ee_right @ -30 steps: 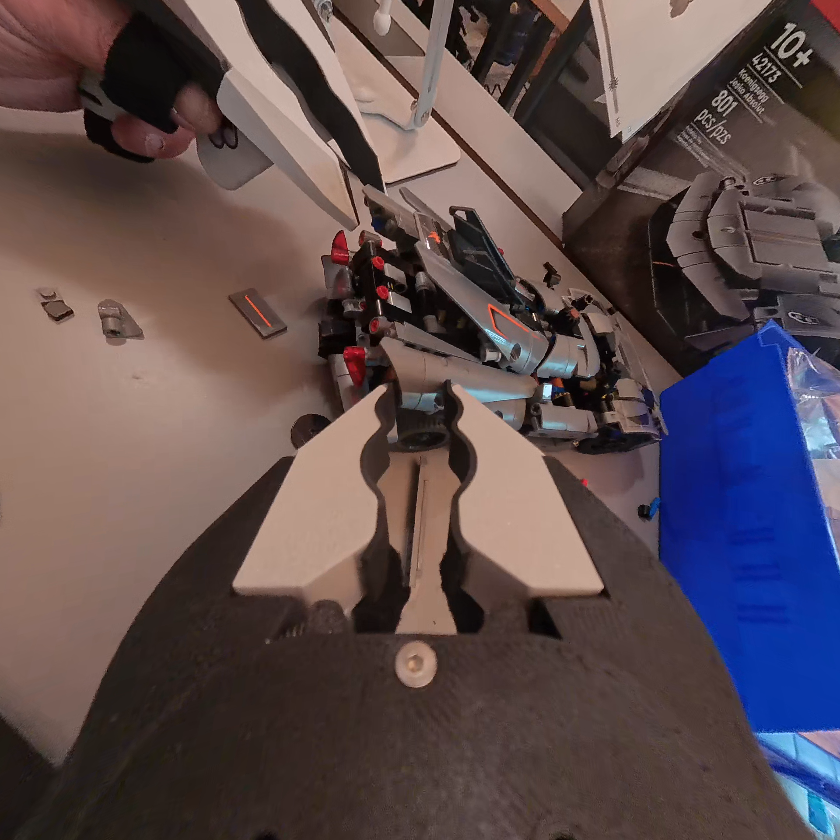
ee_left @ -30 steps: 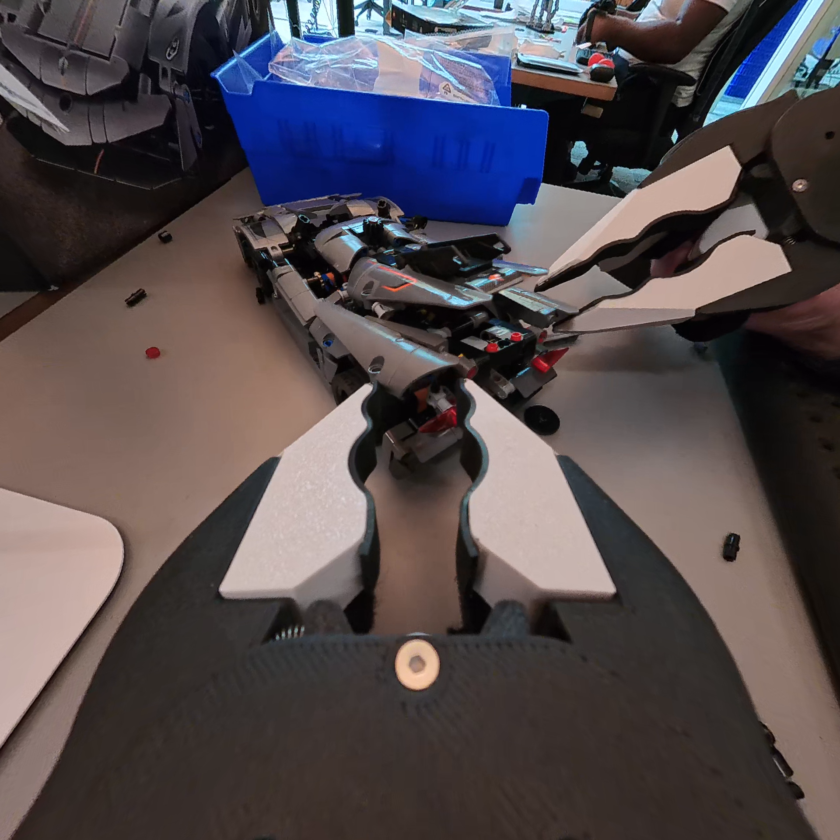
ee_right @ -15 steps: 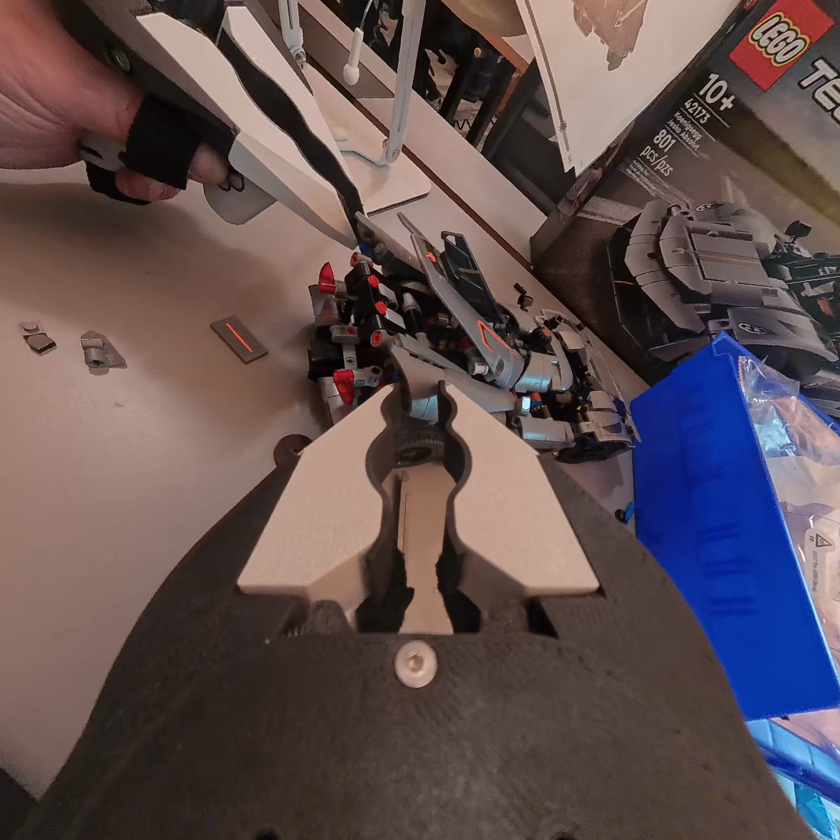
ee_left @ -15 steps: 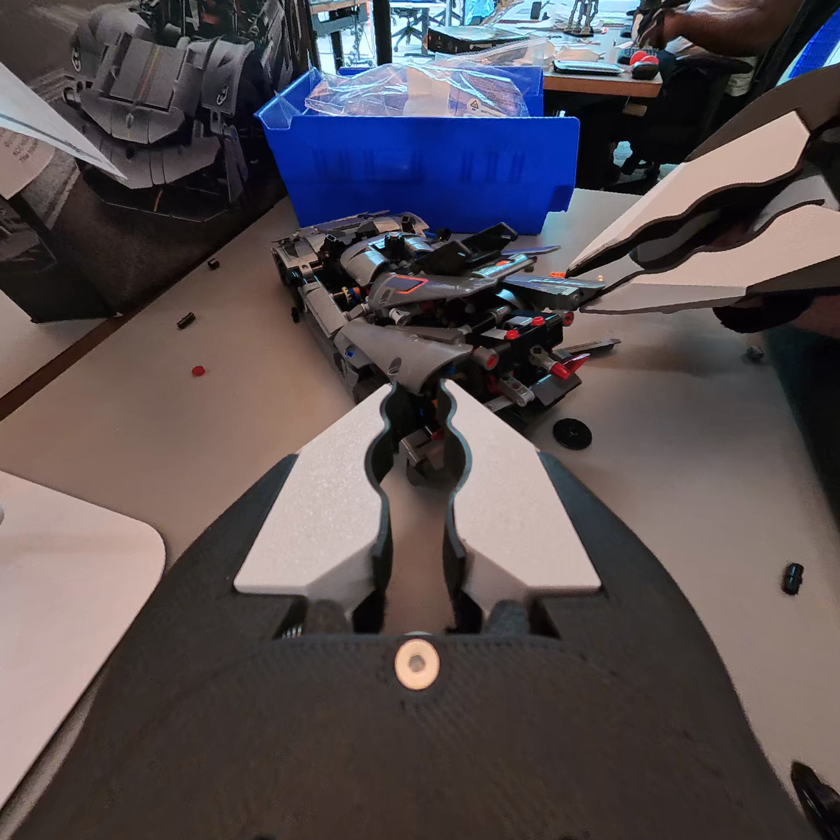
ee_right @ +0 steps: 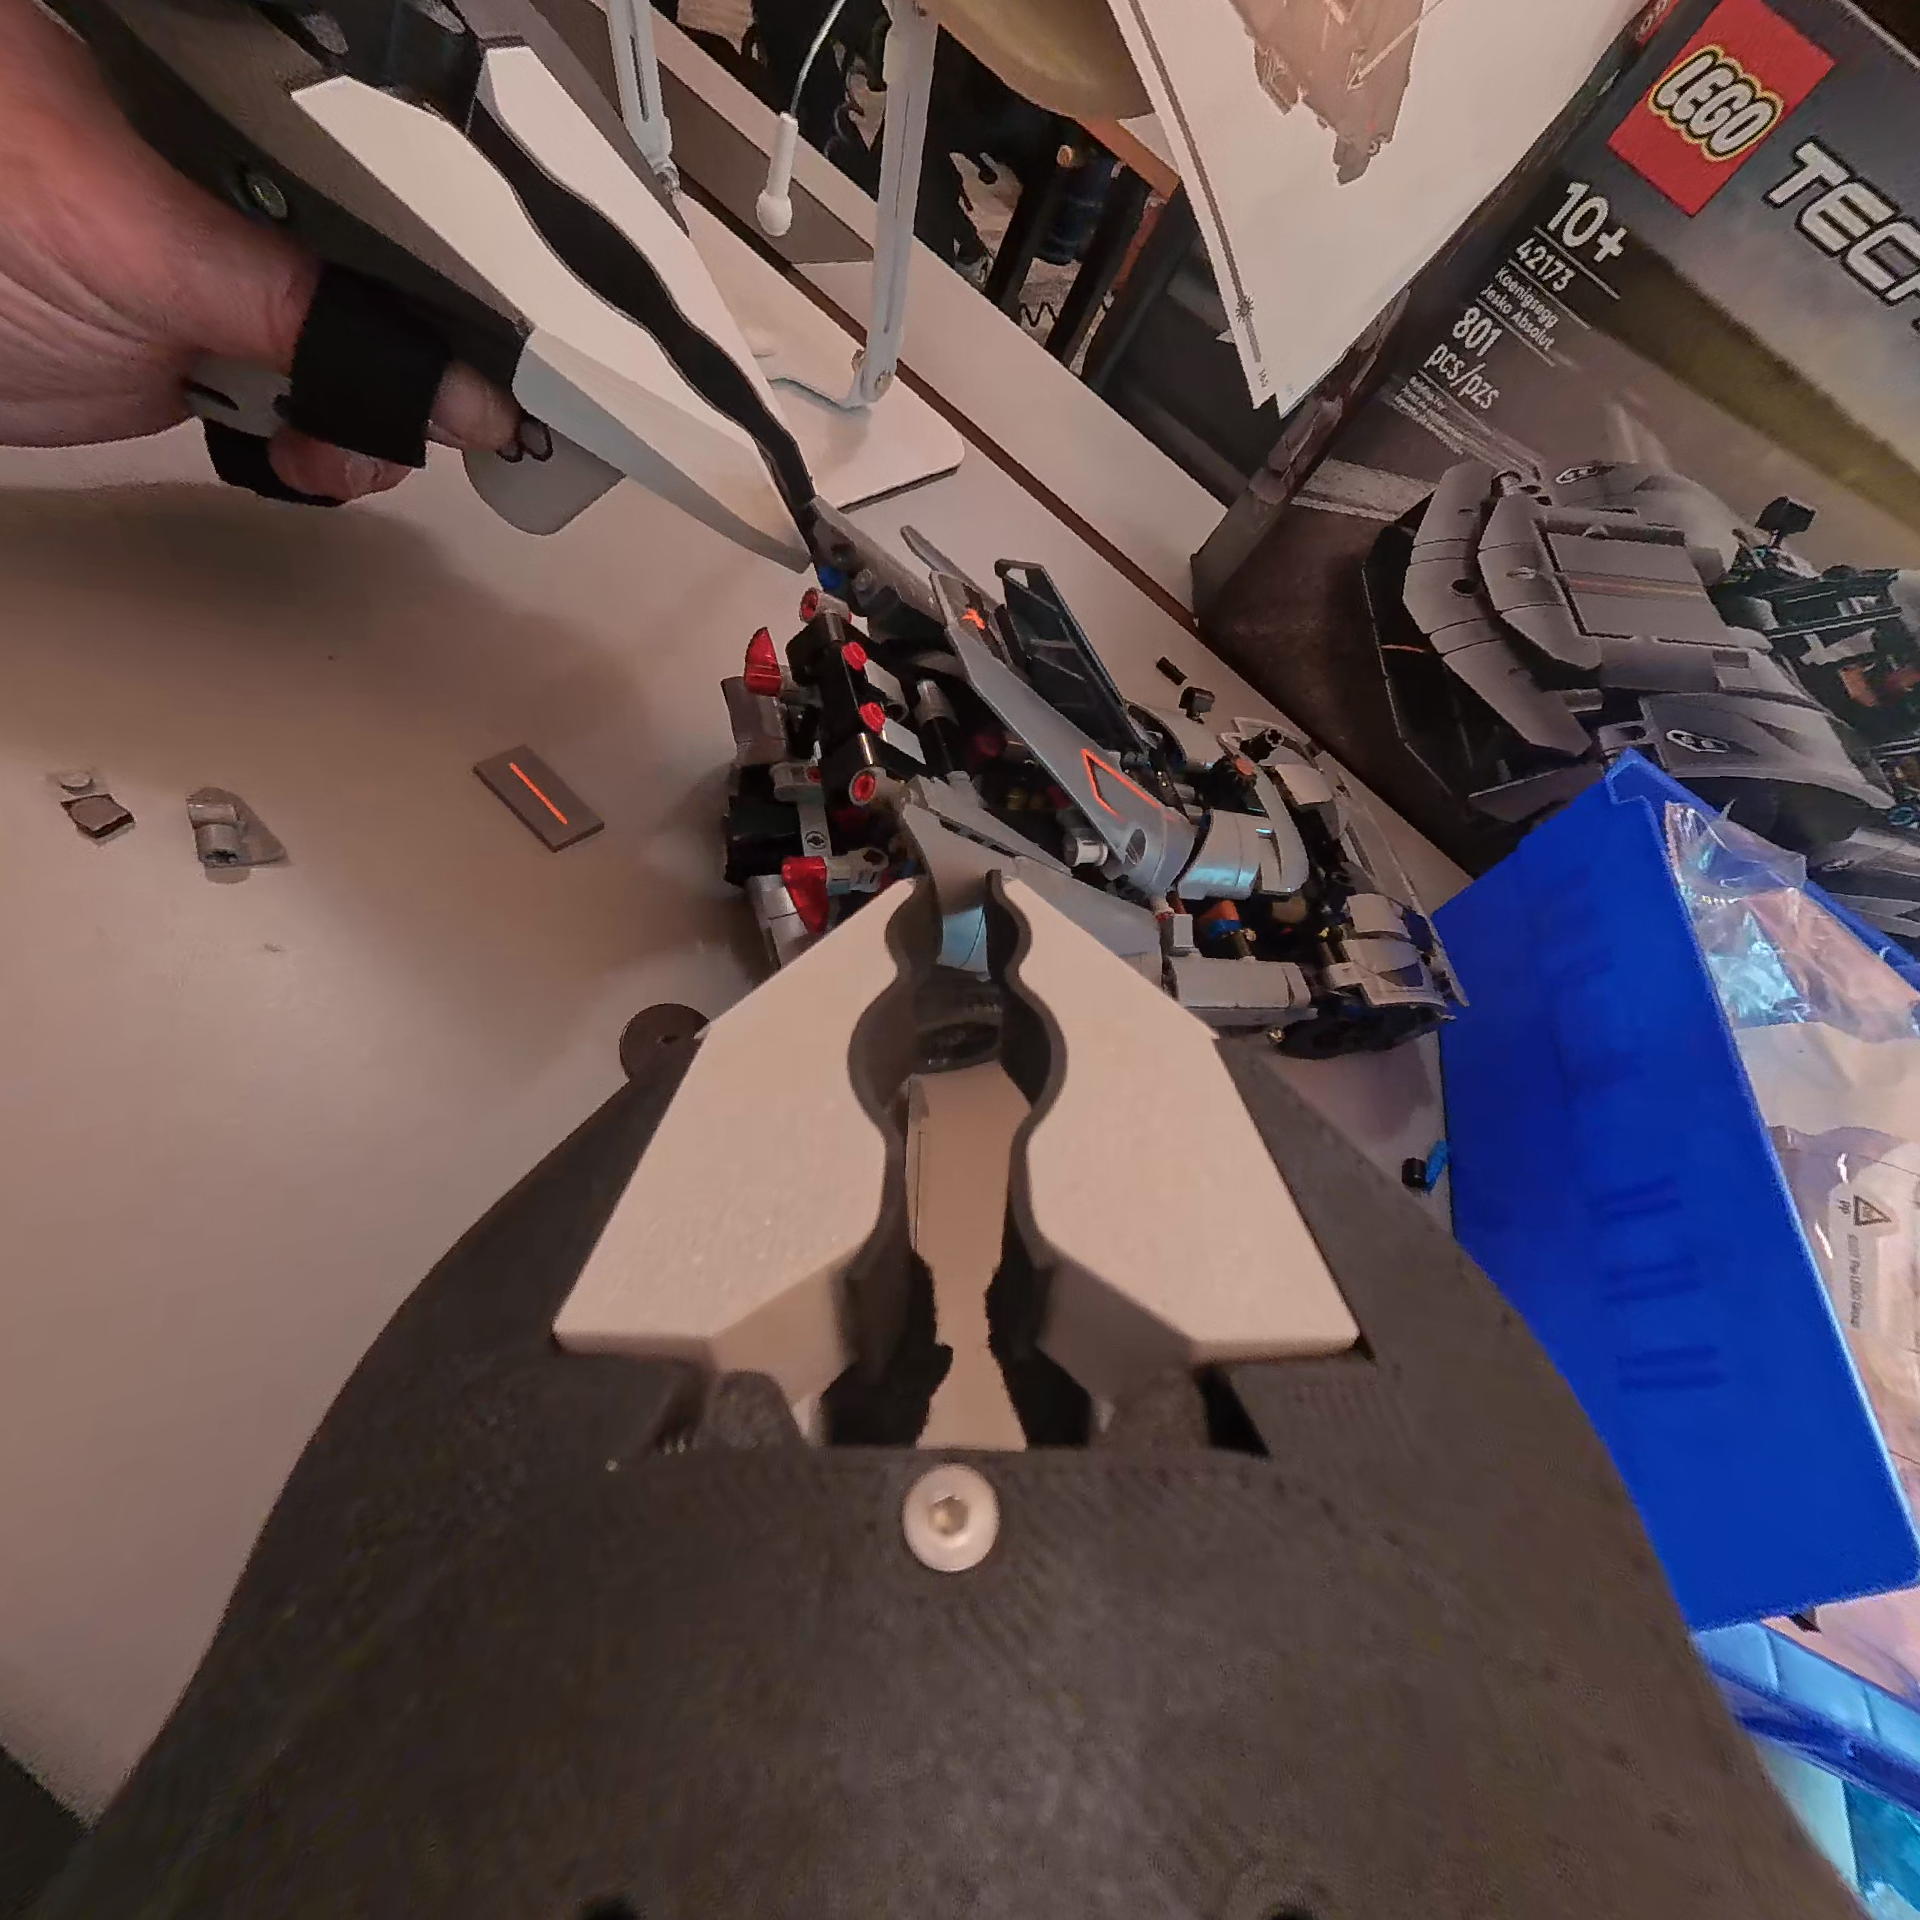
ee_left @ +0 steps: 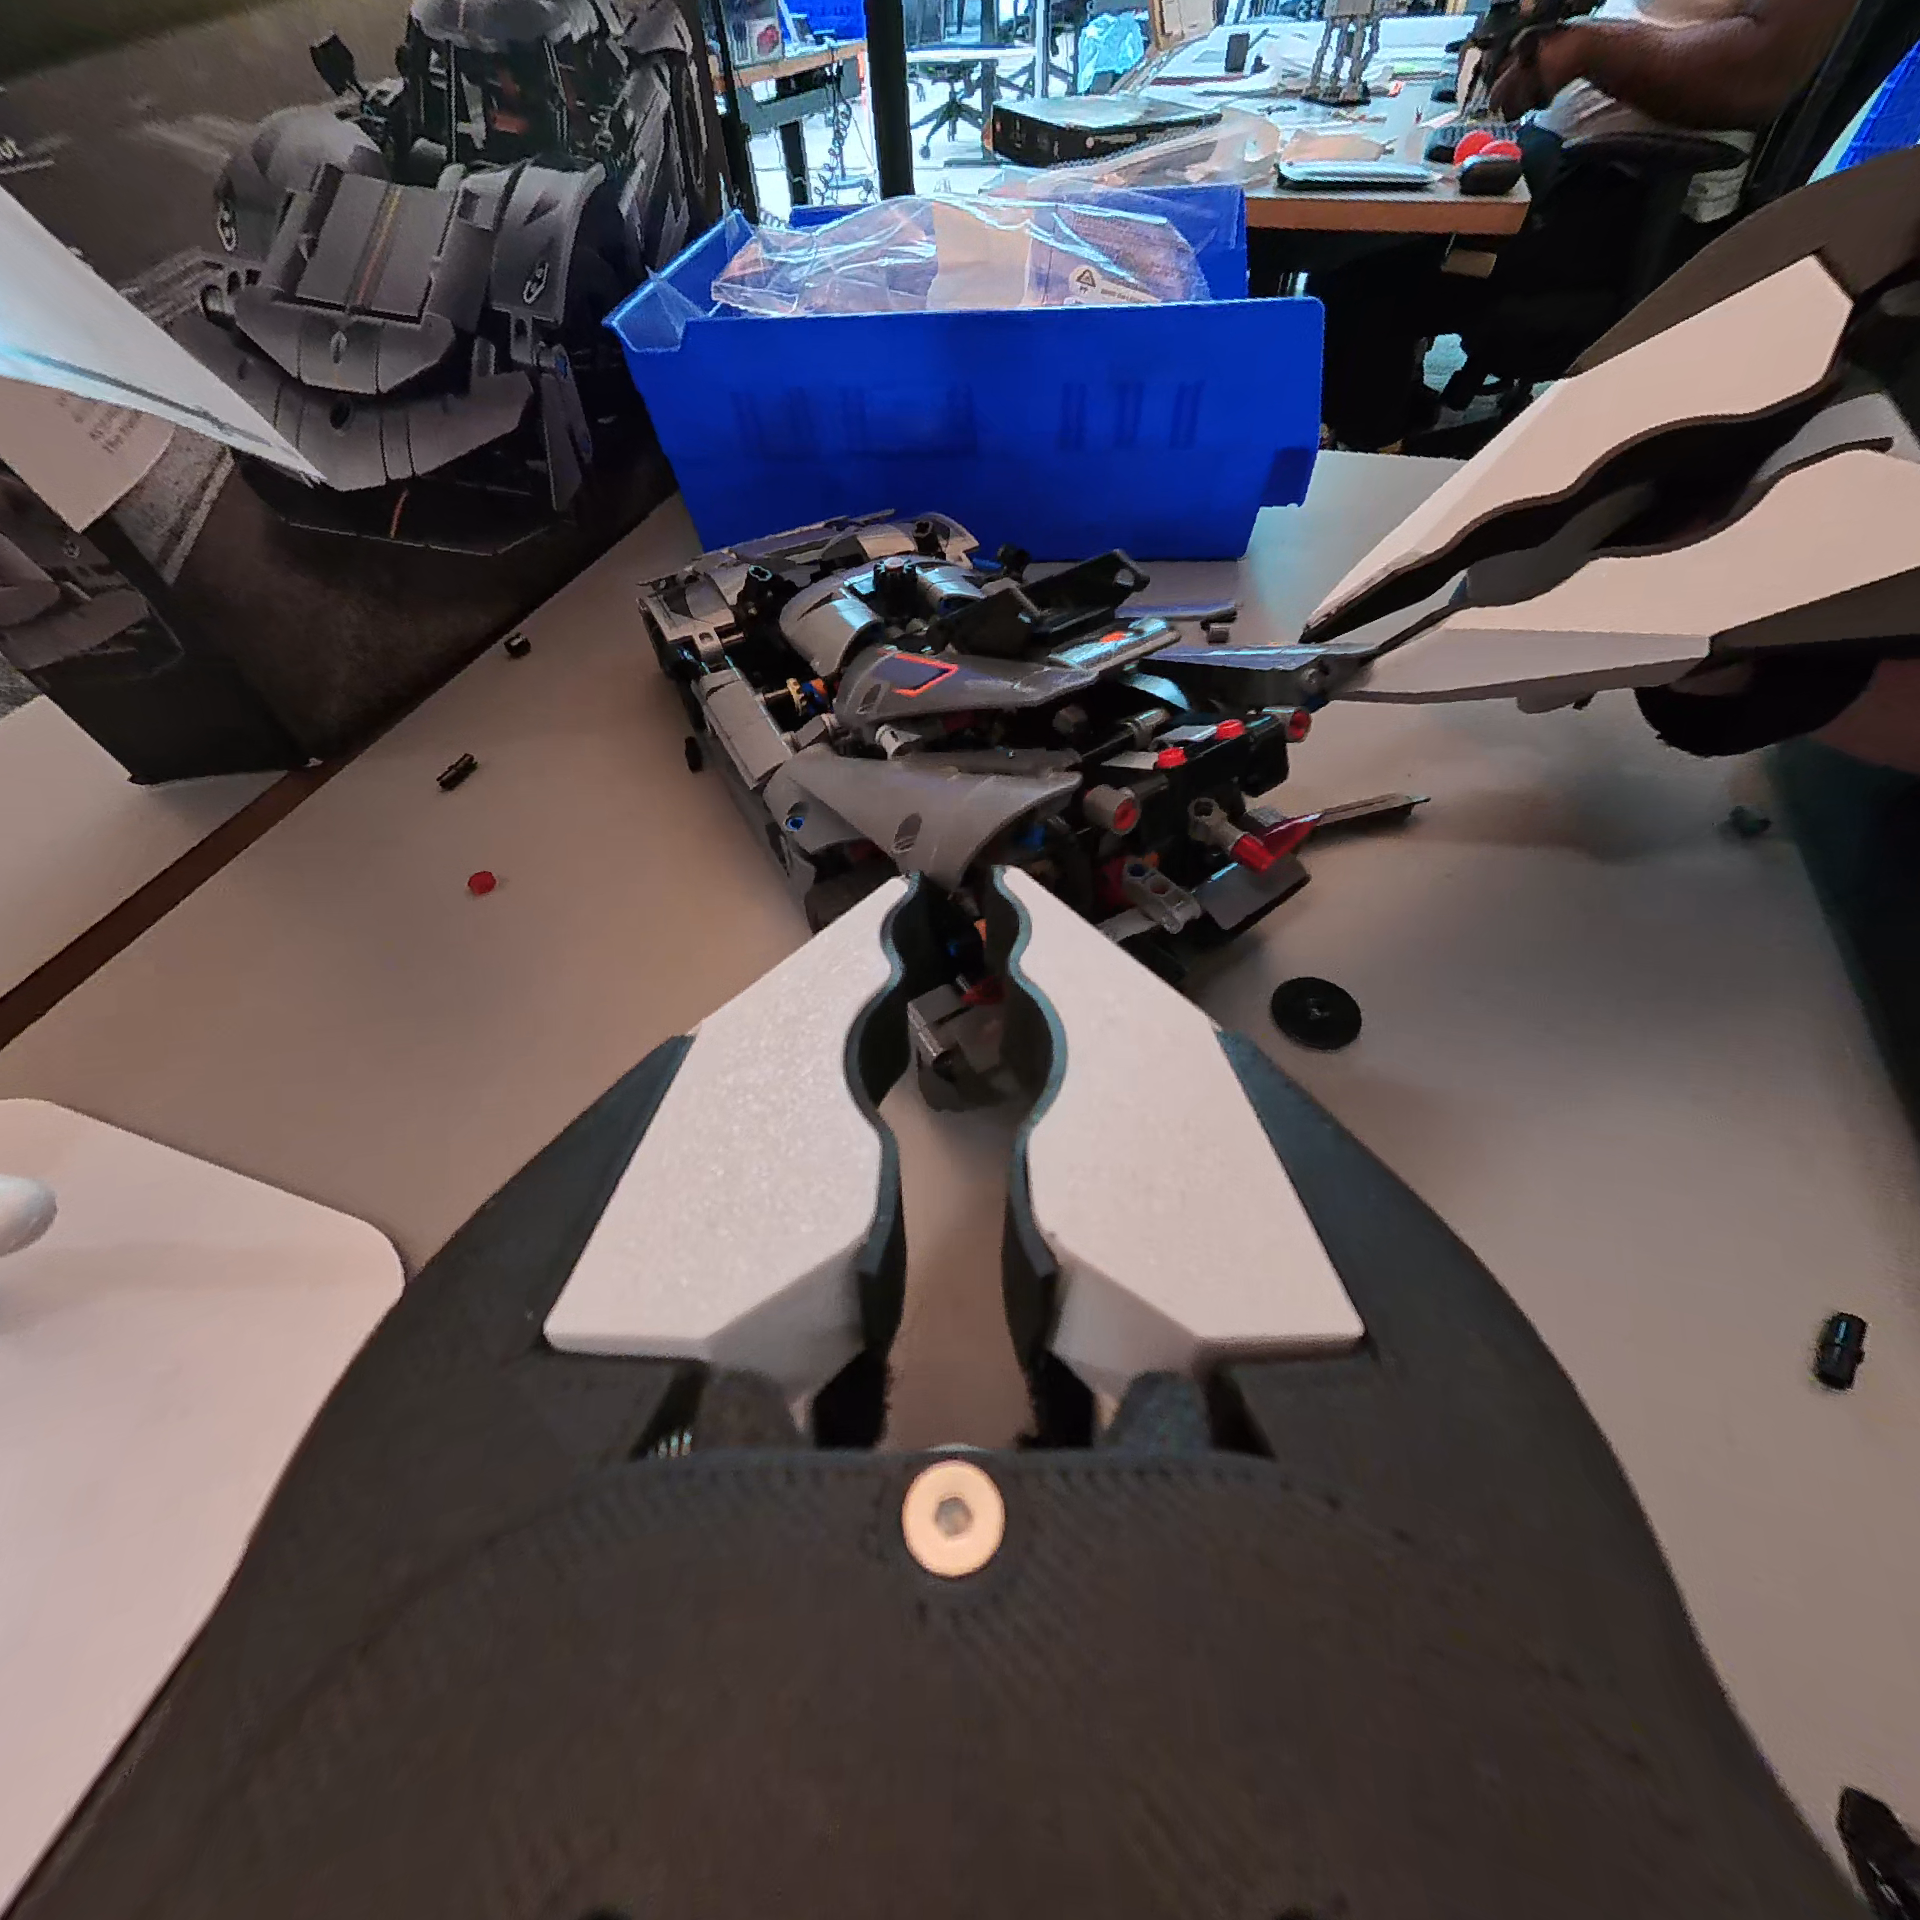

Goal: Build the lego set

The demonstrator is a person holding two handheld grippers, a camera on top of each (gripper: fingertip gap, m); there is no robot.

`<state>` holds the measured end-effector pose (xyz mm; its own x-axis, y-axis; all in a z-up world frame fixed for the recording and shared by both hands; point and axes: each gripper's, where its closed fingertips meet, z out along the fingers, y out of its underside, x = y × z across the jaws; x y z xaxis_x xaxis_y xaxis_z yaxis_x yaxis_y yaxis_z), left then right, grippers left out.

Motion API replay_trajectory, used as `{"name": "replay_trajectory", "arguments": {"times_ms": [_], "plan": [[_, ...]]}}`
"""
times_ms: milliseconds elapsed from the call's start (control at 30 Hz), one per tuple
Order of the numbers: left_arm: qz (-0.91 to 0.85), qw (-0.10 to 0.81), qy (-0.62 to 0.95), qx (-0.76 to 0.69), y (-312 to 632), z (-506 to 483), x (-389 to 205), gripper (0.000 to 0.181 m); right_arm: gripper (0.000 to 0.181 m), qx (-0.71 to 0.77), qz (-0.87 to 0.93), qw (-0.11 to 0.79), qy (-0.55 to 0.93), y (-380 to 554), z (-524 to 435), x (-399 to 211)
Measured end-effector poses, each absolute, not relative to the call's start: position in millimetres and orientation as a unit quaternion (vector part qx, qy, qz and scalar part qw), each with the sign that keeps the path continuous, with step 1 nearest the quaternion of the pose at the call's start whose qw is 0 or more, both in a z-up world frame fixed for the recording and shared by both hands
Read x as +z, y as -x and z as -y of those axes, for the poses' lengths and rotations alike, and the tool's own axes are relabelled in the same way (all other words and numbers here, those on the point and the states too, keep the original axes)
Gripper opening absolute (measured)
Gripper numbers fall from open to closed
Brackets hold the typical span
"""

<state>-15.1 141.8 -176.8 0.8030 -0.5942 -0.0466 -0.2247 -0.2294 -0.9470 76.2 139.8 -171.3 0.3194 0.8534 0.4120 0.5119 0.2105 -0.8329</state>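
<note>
Though the grey-and-black lego car model (ee_left: 935, 707) just in front of the blue plastic bin (ee_left: 966, 416) looks mostly built, loose grey pieces (ee_right: 223, 831) await farther from the bin. The left gripper (ee_left: 956, 894) and right gripper (ee_right: 961, 899), both narrow, pinch its grey panels.

Car (ee_left: 935, 717): hard plastic, grey panels satin, red studs glossy. Bin (ee_left: 987, 416): smooth glossy blue plastic; bags (ee_left: 935, 255) in it clear crinkled film. Left gripper (ee_left: 954, 894) body rough matt black print, fingers (ee_left: 769, 1122) grainy white. Table (ee_left: 364, 987) smooth matt. Box (ee_right: 1621, 499) printed cardboard.
</note>
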Motion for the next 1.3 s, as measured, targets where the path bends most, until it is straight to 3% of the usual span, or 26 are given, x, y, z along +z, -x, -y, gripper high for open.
{"name": "replay_trajectory", "arguments": {"times_ms": [1300], "plan": [[-0.339, 0.574, 0.736, -0.115, 8, -69, -149, 0.004, 0.004, 0.229, 0.589, 0.563, 0.533, -79, -67, -154]]}}
